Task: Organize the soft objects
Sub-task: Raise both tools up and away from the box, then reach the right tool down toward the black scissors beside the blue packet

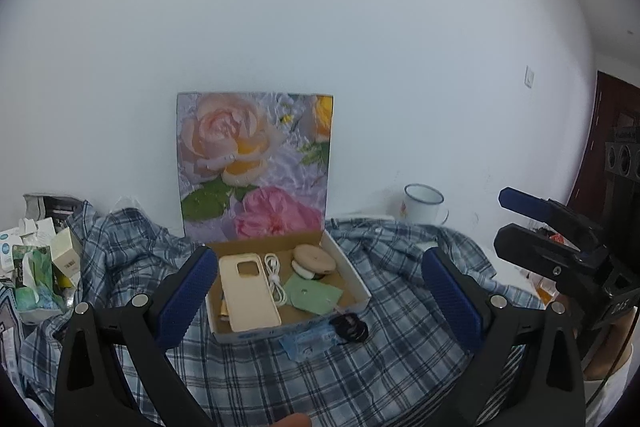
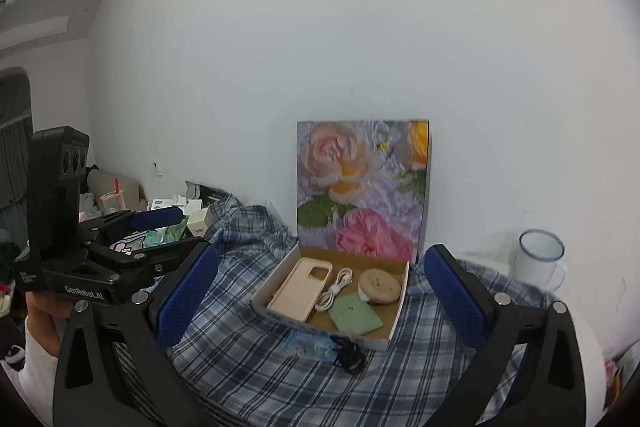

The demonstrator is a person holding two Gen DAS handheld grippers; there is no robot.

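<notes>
Plaid shirt (image 1: 360, 367) lies spread under the box (image 1: 360, 283), straight ahead of both our grippers, left gripper (image 1: 320, 291) and right gripper (image 2: 320, 299), fingers wide, empty; neither is clearly nearer.

The left gripper (image 1: 316, 291) is spread wide and holds nothing. The right gripper (image 2: 320, 291) is likewise spread wide and bare, level beside it.

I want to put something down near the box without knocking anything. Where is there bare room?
Bare plaid cloth lies between the box and the white mug, and in front nearer the grippers. Crowded: the box's front edge, with a blue packet and black object, and the cluttered left side.
</notes>
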